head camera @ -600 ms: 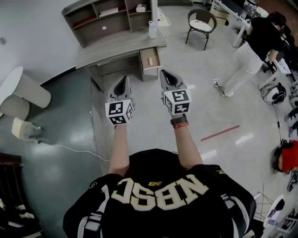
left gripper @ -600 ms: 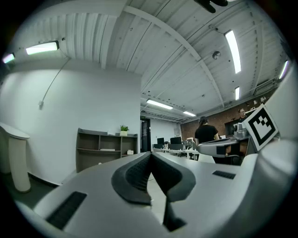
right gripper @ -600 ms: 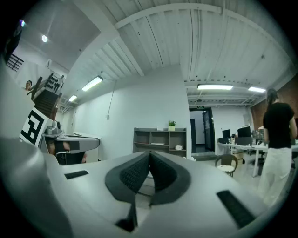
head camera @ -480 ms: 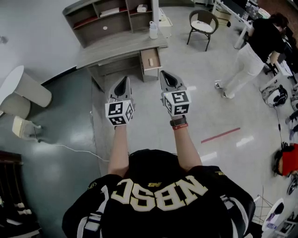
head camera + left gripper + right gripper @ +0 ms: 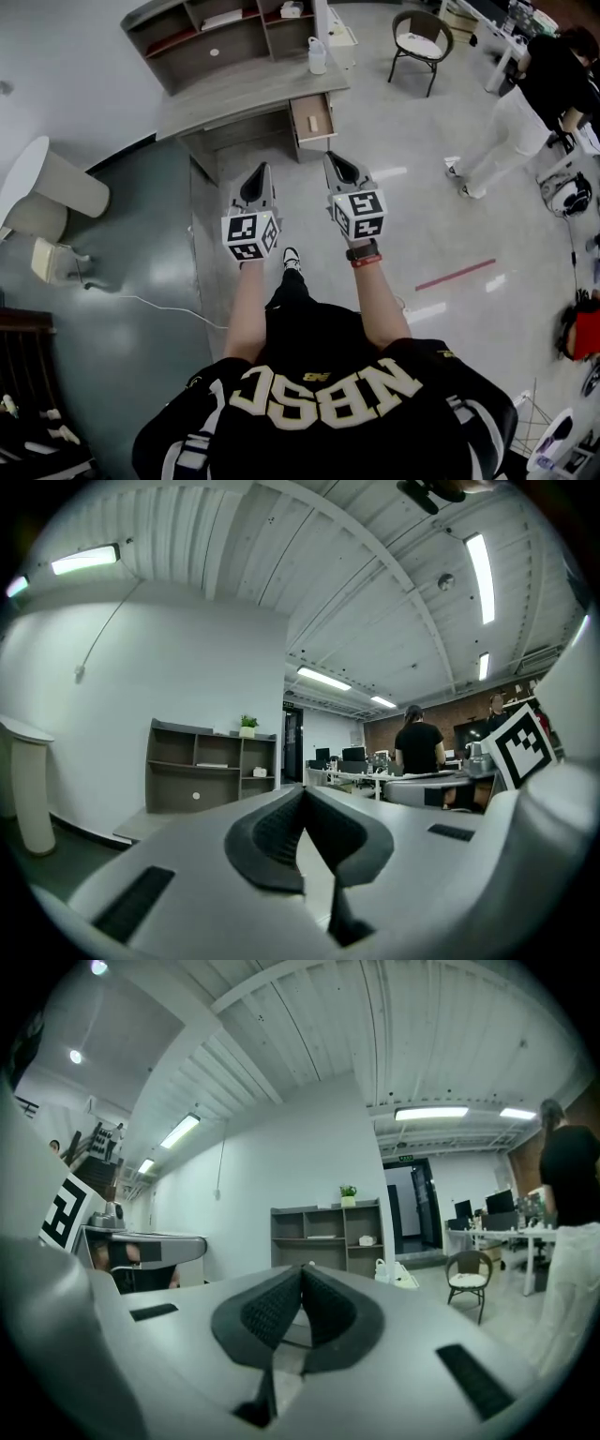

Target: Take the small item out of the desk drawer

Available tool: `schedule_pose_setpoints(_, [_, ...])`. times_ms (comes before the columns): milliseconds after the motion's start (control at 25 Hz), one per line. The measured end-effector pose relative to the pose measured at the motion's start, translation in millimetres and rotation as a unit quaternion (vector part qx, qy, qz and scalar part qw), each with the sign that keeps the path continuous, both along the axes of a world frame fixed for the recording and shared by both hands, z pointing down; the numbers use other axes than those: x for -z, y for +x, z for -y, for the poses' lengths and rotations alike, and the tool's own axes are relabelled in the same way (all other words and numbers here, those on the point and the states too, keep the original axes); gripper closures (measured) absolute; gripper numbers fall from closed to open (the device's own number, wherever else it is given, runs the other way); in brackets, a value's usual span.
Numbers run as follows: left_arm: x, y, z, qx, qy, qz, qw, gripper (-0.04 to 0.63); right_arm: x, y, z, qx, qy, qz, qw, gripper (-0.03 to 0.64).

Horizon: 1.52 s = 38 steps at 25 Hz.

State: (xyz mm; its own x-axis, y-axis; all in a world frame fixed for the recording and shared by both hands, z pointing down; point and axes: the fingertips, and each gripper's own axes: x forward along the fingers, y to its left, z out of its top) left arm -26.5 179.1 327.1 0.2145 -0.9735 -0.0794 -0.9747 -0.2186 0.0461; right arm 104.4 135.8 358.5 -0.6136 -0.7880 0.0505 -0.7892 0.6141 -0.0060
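A grey desk (image 5: 234, 94) stands at the top of the head view, its right-hand drawer (image 5: 312, 119) pulled open and showing a tan inside. From here I cannot make out any small item in it. Both grippers are held out over the floor, well short of the desk and pointing at it. My left gripper (image 5: 263, 167) is shut and empty; the left gripper view has its pads meeting at the tip (image 5: 302, 789). My right gripper (image 5: 329, 156) is also shut with nothing held, its pads together (image 5: 302, 1267) in the right gripper view.
A shelf unit (image 5: 206, 37) sits on the desk, with a white jug (image 5: 317, 54) at its right end. A chair (image 5: 420, 42) and a standing person (image 5: 525, 103) are to the right. A white round table (image 5: 37, 178) and floor cable (image 5: 150, 305) lie left.
The person has stepped toward the desk, which now looks slightly nearer and further right. A shoe shows between the arms. Both grippers sit a little lower in view, still shut.
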Motion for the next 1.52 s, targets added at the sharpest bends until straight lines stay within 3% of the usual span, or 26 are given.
schedule_pose_setpoints(200, [-18.9,-16.4,72.8,-0.018,-0.010,-0.006,0.9998,0.581,-7.0,-34.4,61.4,0.023,0.015,-0.007,1.000,0.609])
schedule_pose_setpoints(520, [-7.1,-53.7,194.2,-0.028,0.002,-0.010,0.9996,0.581,-5.6,-69.6,173.8,-0.015,-0.007,-0.022,1.000,0.609])
schedule_pose_setpoints(800, [-29.4,-84.3,273.1,-0.048,-0.016,-0.019,0.9985,0.581,-27.3,-102.8,247.9,-0.022,-0.027,-0.033,0.999,0.609])
schedule_pose_setpoints(1120, [-60.3,-101.0,326.7,-0.072,-0.044,-0.029,0.9960,0.581,-65.5,-125.4,301.8,-0.039,-0.065,-0.050,0.996,0.597])
schedule_pose_setpoints(1520, [-124.7,-95.3,372.4,-0.089,-0.106,-0.041,0.9895,0.581,-137.5,-114.7,343.2,-0.052,-0.135,-0.073,0.987,0.584])
